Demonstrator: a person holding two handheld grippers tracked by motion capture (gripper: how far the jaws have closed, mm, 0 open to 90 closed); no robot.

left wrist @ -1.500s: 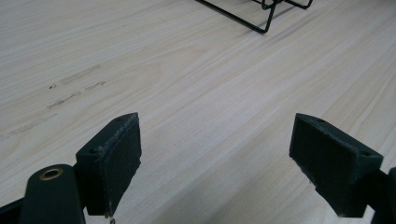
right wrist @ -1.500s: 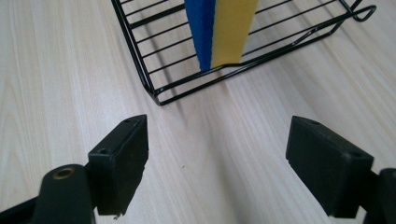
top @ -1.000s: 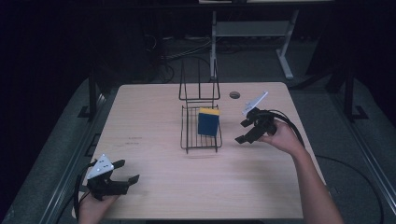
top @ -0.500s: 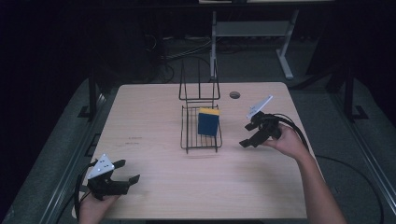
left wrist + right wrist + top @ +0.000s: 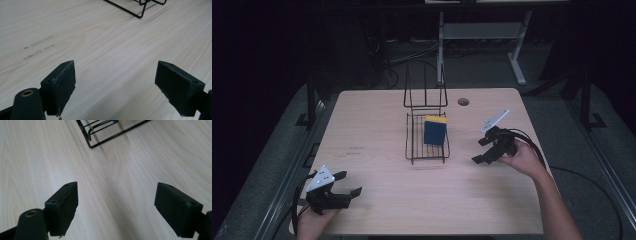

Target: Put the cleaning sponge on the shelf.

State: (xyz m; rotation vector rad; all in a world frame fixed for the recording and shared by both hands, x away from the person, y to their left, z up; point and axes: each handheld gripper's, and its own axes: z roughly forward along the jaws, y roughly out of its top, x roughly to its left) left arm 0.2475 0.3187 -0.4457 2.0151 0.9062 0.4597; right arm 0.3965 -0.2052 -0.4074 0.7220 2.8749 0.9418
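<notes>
A black wire rack (image 5: 427,131) stands at the middle of the wooden table (image 5: 377,125). A blue sponge with a yellow top (image 5: 435,130) leans upright inside it. My right gripper (image 5: 482,150) is open to the right of the rack, low over the wood, with nothing between its jaws. My left gripper (image 5: 349,184) is open near the front left corner of the table, also empty. A corner of the rack (image 5: 100,131) shows at the top of the right gripper view, and a rack foot (image 5: 140,8) at the top of the left gripper view.
A small dark round hole (image 5: 463,101) sits in the tabletop behind and right of the rack. A grey metal stand (image 5: 482,35) and cables lie on the dark floor beyond the table. Faint scuff marks (image 5: 354,150) mark the wood left of the rack.
My right gripper has drawn back from the rack, moving toward the near right side and lower to the table. The left gripper has barely shifted.
</notes>
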